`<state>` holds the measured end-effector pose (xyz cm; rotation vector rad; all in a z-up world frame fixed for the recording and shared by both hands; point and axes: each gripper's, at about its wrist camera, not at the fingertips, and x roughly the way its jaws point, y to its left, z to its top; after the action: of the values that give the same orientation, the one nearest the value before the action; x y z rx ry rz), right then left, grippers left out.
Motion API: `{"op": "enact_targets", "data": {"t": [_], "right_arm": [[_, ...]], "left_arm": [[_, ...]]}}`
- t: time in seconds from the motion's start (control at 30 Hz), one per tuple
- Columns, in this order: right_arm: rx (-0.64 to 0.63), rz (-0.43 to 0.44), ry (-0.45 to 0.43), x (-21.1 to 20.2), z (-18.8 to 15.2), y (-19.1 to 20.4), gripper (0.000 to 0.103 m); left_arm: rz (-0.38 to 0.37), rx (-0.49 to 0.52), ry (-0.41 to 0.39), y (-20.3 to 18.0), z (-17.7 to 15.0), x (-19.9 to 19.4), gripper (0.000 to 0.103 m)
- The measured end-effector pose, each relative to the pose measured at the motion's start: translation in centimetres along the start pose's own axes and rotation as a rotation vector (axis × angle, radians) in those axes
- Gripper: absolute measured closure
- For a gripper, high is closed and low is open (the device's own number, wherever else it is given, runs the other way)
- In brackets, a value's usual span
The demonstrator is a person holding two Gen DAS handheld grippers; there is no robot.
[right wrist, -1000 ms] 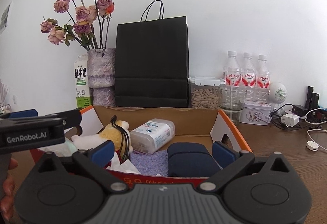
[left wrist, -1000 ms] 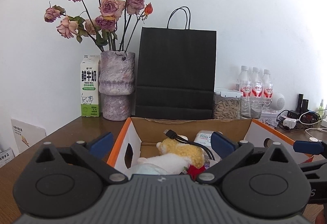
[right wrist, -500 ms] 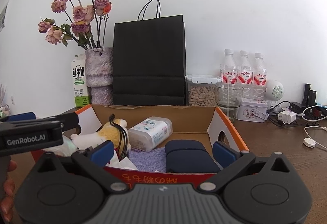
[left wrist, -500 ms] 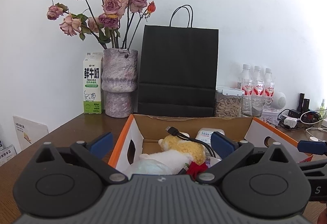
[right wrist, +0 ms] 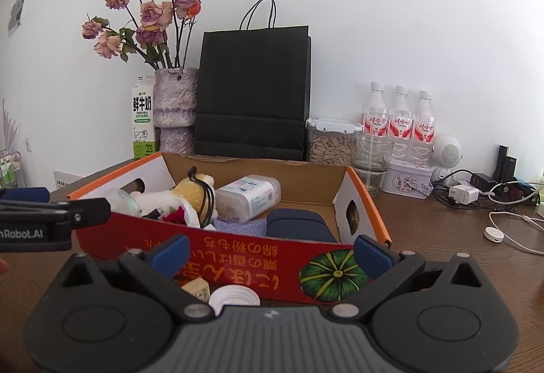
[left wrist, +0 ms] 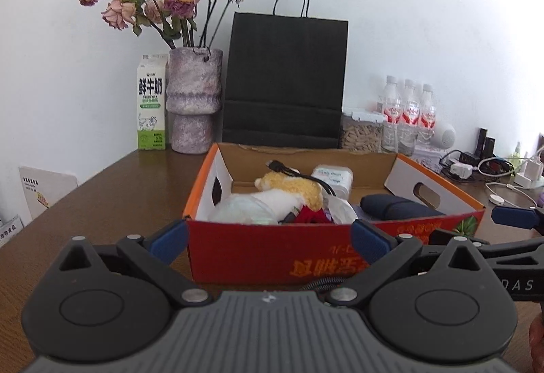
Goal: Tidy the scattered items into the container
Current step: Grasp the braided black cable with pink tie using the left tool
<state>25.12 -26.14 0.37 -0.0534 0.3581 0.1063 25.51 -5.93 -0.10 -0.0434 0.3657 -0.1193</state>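
Observation:
A red cardboard box (left wrist: 272, 250) (right wrist: 258, 257) with orange rims stands on the brown table. Inside lie a yellow and white plush toy (left wrist: 292, 192) (right wrist: 183, 192), a black cable (left wrist: 289, 169), a white wipes pack (right wrist: 251, 196) (left wrist: 331, 175), a dark blue case (right wrist: 295, 226) (left wrist: 397, 206) and a purple cloth (right wrist: 241, 226). In front of the box lie a white round lid (right wrist: 234, 296) and a small tan block (right wrist: 197, 288). My left gripper (left wrist: 270, 238) is open and empty before the box front. My right gripper (right wrist: 272, 252) is open and empty, above the lid.
Behind the box stand a black paper bag (left wrist: 285, 80), a vase of dried roses (left wrist: 193, 101), a milk carton (left wrist: 151, 104), a seed jar (right wrist: 329, 141), water bottles (right wrist: 397, 121) and a glass (right wrist: 370, 152). Chargers and cables (right wrist: 493, 196) lie at right.
Both grippers have pulled back and lifted away from the box, so its red front wall now shows. The lid and tan block have come into the right wrist view.

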Motion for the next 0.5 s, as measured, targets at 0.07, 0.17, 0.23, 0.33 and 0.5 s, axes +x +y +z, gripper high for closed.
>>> {"op": "enact_targets", "data": {"t": [0.07, 0.17, 0.23, 0.33, 0.5], "right_arm": [[0.003, 0.010, 0.015, -0.5, -0.4, -0.5, 0.000], [0.030, 0.029, 0.039, -1.1, -1.0, -1.7, 0.000], [0.044, 0.021, 0.050, -1.3, -1.3, -2.4, 0.000], [0.070, 0.003, 0.063, -1.4, -1.6, -3.5, 0.000], [0.087, -0.016, 0.091, -1.2, -1.9, -4.5, 0.000]], "left_arm": [[-0.026, 0.000, 0.055, -0.2, -0.4, 0.2, 0.000], [-0.048, 0.015, 0.124, -0.7, -0.8, 0.8, 0.000], [-0.068, 0.025, 0.170, -1.1, -1.0, 1.2, 0.000], [-0.110, 0.036, 0.240, -1.9, -1.2, 1.8, 0.000], [-0.126, 0.093, 0.353, -3.6, -1.1, 3.2, 0.000]]}}
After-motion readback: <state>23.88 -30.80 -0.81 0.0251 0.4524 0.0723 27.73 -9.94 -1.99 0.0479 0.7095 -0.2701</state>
